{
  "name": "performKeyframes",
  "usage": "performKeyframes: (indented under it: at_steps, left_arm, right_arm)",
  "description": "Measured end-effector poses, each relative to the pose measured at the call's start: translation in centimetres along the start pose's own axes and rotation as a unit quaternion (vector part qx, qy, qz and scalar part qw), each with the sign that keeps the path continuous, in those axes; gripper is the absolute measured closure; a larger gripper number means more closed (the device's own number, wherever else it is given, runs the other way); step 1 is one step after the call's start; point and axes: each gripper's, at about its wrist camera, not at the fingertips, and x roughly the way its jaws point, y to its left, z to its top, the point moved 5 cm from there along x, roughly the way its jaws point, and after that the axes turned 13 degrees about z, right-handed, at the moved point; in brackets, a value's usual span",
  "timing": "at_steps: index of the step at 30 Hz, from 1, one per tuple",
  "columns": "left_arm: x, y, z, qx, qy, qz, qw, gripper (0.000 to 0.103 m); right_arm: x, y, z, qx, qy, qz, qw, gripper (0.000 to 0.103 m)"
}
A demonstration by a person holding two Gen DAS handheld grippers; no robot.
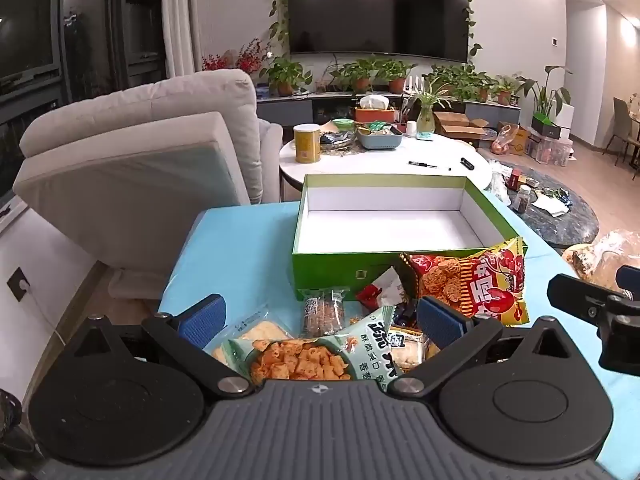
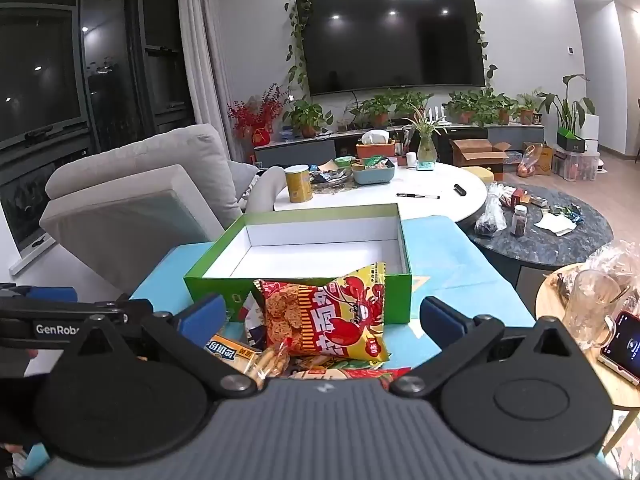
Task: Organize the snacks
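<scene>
An open green box (image 1: 340,268) (image 2: 304,292) with a white empty inside stands on the blue table (image 1: 240,240) (image 2: 448,264). In front of it lies a pile of snack packets. A red-yellow crab snack bag (image 1: 476,280) (image 2: 332,316) leans against the box front. A green chip bag (image 1: 304,356) lies between the fingers of my left gripper (image 1: 320,320), which is open above the pile. A clear packet of brown bars (image 1: 324,308) lies behind it. My right gripper (image 2: 320,320) is open around the crab bag, not closed on it. A yellow cracker box (image 2: 232,354) lies at its left.
A grey armchair (image 1: 140,152) stands left of the table. A white round table (image 1: 384,156) with a yellow can (image 1: 307,143) and clutter is behind the box. A dark round table (image 2: 548,236) and a wooden side table (image 2: 560,300) with a glass jug (image 2: 588,304) and phone (image 2: 626,344) are right.
</scene>
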Motion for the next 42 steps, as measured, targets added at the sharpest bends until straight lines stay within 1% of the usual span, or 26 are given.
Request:
performKeyframes:
  at_steps: [3, 4, 5, 10, 16, 20, 25, 29, 34, 42]
  left_arm:
    - [0.1, 0.2, 0.0, 0.001, -0.003, 0.004, 1.0000, 0.001]
    - [0.0, -0.1, 0.0, 0.012, -0.009, 0.010, 0.9998, 0.001]
    - [0.0, -0.1, 0.0, 0.011, -0.010, 0.010, 0.9998, 0.001]
    - [-0.7, -1.3, 0.6, 0.015, -0.011, 0.001, 0.9998, 0.001]
    - [-0.4, -0.8, -0.1, 0.015, -0.025, -0.025, 0.9992, 0.001]
    - [-0.3, -1.7, -0.2, 0.022, -0.025, -0.045, 0.9984, 0.005]
    - [-0.2, -2.5, 0.0, 0.029, -0.025, -0.069, 0.9969, 0.010]
    - [-0.4, -2.8, 0.2, 0.025, -0.027, -0.080, 0.9961, 0.013]
    - [-0.5, -3.2, 0.5, 0.028, -0.032, -0.085, 0.9955, 0.015]
    - [-0.2, -3.3, 0.3, 0.030, -0.024, -0.086, 0.9955, 0.019]
  right_arm:
    - [0.0, -0.1, 0.1, 0.001, -0.001, 0.001, 1.000, 0.022]
    - [0.0, -0.2, 0.1, 0.002, 0.002, -0.001, 1.000, 0.022]
    - [0.0, -0.3, 0.1, 0.001, 0.002, -0.003, 1.000, 0.022]
    - [0.5, -0.9, -0.2, 0.012, 0.008, -0.008, 1.000, 0.022]
    - [0.6, -1.6, -0.1, 0.016, 0.008, -0.007, 1.000, 0.022]
    - [0.4, -2.0, -0.1, 0.021, 0.010, -0.007, 1.000, 0.022]
    - [0.7, -2.2, 0.1, 0.013, 0.018, -0.009, 1.000, 0.022]
    - [0.7, -2.5, 0.3, 0.015, 0.019, -0.007, 1.000, 0.022]
    - [0.9, -2.8, 0.6, 0.021, 0.024, 0.000, 0.999, 0.022]
    - [1.3, -3.0, 0.6, 0.026, 0.032, 0.007, 0.999, 0.022]
